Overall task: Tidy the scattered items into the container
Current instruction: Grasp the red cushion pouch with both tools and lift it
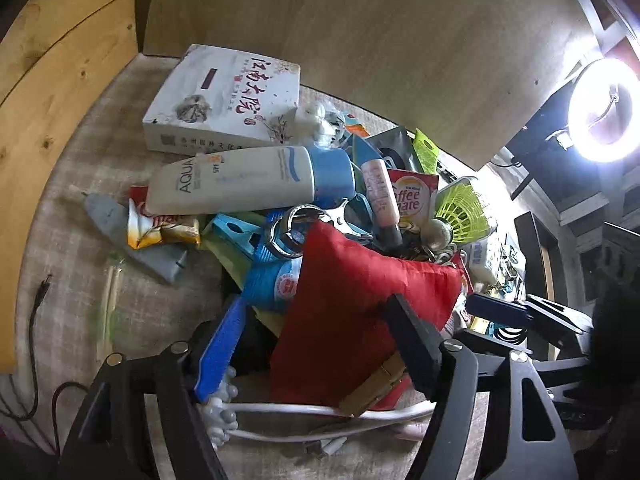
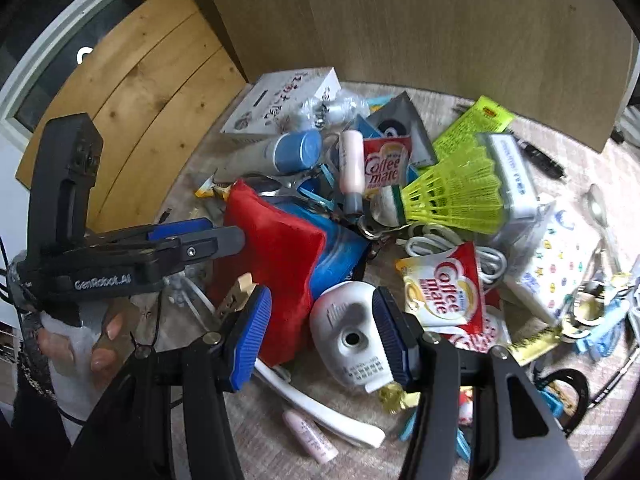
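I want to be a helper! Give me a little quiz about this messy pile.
1. True or false: the yellow-green shuttlecock lies on top of the red pouch.
2. What sits inside the open right gripper? A) white gadget B) spoon C) white box
3. What colour is the AQUA tube's cap?
Key: 1 false; 2 A; 3 blue.
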Tool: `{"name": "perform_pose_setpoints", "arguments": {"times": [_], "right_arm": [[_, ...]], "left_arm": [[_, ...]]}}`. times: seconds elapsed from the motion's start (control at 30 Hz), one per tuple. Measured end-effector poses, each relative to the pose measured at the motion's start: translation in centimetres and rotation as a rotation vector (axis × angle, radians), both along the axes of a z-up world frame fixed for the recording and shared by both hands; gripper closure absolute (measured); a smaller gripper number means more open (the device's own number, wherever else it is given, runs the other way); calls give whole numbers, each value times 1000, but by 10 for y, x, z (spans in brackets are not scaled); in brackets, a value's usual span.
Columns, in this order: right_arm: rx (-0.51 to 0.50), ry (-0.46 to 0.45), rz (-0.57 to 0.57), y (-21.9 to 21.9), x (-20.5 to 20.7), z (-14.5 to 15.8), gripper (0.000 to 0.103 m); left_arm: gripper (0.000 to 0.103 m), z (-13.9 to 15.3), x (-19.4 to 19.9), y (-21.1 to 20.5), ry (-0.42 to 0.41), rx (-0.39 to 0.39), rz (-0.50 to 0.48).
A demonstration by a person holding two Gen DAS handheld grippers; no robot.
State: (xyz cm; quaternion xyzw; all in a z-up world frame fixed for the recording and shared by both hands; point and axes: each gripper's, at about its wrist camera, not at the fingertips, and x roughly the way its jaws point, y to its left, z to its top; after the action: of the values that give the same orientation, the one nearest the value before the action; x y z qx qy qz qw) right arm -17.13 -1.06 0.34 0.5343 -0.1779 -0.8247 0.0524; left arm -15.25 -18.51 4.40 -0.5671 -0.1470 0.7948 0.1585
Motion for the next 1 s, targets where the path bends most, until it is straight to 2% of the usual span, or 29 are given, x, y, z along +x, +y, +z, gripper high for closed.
{"name": "perform_pose_setpoints", "arguments": {"times": [0.23, 0.3, 0.33, 0.43, 0.57, 0.87, 1.0], "right_arm": [[-50, 11, 10, -2, -8, -3, 51], [-52, 14, 27, -5, -10, -3, 53], [-55, 12, 36, -7, -11, -3, 57], [-76, 10, 45, -7, -14, -5, 59], [-158, -13, 39, -5, -15, -12, 63], [-209, -33, 18, -4, -11, -19, 64], [-271, -33, -1, 2, -7, -16, 64]], "left_arm": [[29, -10, -1, 5, -40, 103, -52], [30, -10, 2, 10, -35, 92, -66], [30, -11, 2, 10, -34, 89, -62], [31, -15, 3, 6, -53, 120, -41], [40, -16, 12, 4, -52, 132, -44], [43, -19, 24, 7, -53, 142, -36], [44, -11, 29, 7, -44, 168, -17]]}}
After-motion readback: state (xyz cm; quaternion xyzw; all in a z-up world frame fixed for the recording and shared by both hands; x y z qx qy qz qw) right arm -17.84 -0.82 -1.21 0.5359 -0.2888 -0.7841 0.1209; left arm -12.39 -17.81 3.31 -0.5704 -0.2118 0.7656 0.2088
